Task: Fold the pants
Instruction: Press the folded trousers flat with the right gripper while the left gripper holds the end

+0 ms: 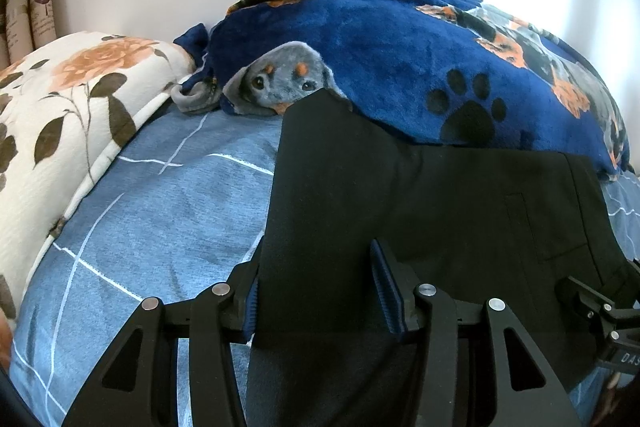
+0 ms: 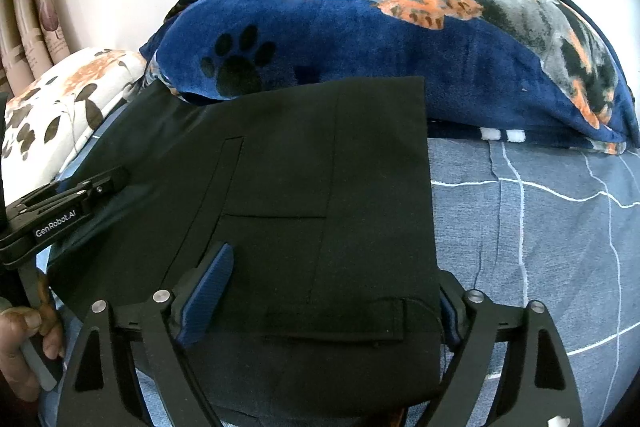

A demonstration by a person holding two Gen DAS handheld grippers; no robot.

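Observation:
The black pants [image 1: 420,195] lie folded on the blue checked bedsheet [image 1: 160,211], far edge against the dog-print blanket. My left gripper [image 1: 320,291] has its jaws wide apart; the pants' left near corner lies between the blue pads [image 1: 384,287], unpinched. My right gripper [image 2: 328,299] is also open, with the waistband corner of the pants [image 2: 320,187] lying between its pads [image 2: 212,287]. The right gripper shows in the left wrist view [image 1: 600,303]; the left gripper shows in the right wrist view [image 2: 68,203].
A navy fleece blanket with dogs and paw prints [image 1: 400,59] is piled along the wall behind the pants. A floral pillow [image 1: 68,115] lies at the left. Bare bedsheet [image 2: 540,227] shows to the right of the pants.

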